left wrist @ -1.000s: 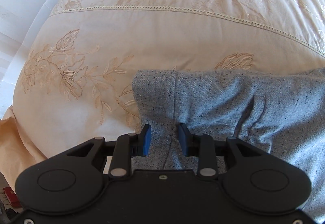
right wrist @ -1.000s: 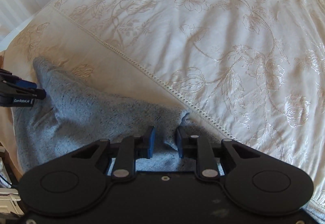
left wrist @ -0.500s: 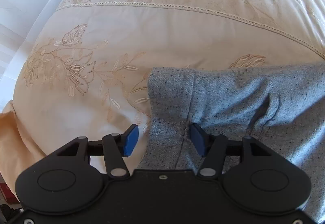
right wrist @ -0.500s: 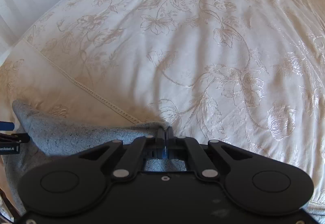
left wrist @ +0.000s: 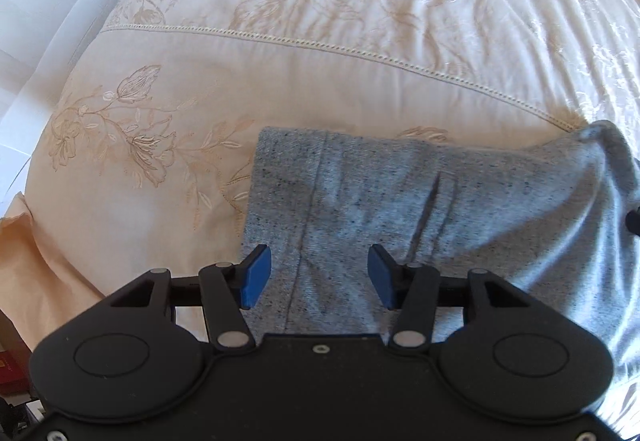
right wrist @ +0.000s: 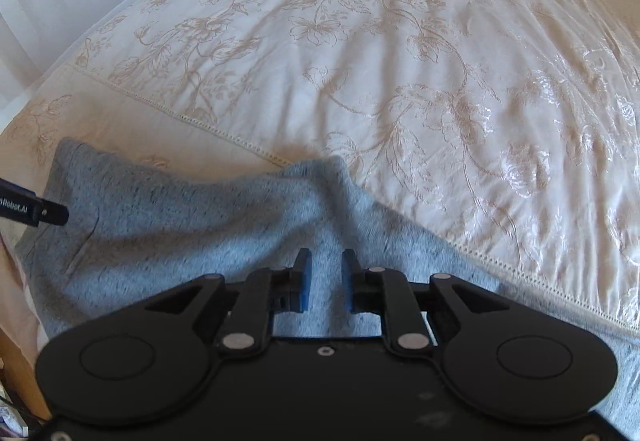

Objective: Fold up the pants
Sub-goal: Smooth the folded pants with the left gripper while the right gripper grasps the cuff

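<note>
Pants of grey speckled knit lie on the cream bedspread, just below its stitched border line, near the bed's edge. They look already doubled over: the band of cloth is short and wide, with a straight edge and a neat corner at its left end, so I judge that at least one fold is made. What is left seems to be smoothing and perhaps one more fold, because the right end is not flat; a peak of cloth stands up there, next to the border line, and soft ridges run from it. A seam and a pocket slit show on the upper layer. The left gripper hangs above the left end of the pants; its blue pads are well apart, now narrowing a little, with nothing pressed between them. The right gripper is over the right part of the pants, its jaws opening; the cloth lies under them, not caught.
</note>
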A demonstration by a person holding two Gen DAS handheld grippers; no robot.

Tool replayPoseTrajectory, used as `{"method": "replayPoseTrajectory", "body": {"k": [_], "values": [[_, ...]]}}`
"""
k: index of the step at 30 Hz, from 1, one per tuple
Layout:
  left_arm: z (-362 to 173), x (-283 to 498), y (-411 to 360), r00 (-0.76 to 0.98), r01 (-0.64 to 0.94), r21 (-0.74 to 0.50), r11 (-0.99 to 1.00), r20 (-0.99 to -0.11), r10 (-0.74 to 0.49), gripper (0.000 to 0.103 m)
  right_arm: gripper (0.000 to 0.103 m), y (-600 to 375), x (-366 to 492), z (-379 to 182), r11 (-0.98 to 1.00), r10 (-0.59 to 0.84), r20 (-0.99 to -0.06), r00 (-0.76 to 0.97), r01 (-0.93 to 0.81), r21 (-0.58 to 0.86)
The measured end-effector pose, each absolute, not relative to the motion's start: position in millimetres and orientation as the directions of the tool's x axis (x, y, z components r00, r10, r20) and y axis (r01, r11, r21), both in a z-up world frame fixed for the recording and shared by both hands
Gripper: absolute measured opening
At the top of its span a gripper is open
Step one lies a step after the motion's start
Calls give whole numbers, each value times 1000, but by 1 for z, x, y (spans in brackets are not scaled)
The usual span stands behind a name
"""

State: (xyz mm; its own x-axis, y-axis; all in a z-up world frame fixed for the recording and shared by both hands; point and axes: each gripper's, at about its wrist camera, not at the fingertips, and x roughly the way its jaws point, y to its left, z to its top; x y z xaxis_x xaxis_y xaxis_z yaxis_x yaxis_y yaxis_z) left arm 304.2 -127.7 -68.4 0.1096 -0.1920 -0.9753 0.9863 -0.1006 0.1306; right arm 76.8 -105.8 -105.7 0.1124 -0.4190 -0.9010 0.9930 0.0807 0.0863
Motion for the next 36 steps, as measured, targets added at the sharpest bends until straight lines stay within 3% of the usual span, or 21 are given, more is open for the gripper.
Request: {"method": "replayPoseTrajectory", "body": {"k": [7, 15, 19, 25, 31, 36], "values": [[-76, 268, -102, 66, 975, 97, -198, -985, -159, 58, 20, -31, 77, -119, 12, -349, -933, 93, 995, 94], [-112, 268, -76, 155, 949, 182, -259, -980, -121, 64, 22, 24, 80, -142, -34, -269, -960, 77, 995, 89], [-103, 263, -79, 166, 948, 193, -252, -978, -124, 58, 23, 36, 73, -136, -61, -270, -958, 101, 991, 122], [-80, 227, -66, 101, 950, 148, -275, -979, -176, 58, 26, 47, 23, -118, -248, -370, -929, 10, 963, 109], [-112, 202, -55, 225, 924, 250, -289, -967, -118, 58, 26, 62, -37, -140, -346, -274, -961, -24, 935, 75], [-100, 174, -53, 274, 919, 302, -254, -952, -140, 57, 27, 100, -103, -122, -441, -331, -943, -32, 889, 125]]}}
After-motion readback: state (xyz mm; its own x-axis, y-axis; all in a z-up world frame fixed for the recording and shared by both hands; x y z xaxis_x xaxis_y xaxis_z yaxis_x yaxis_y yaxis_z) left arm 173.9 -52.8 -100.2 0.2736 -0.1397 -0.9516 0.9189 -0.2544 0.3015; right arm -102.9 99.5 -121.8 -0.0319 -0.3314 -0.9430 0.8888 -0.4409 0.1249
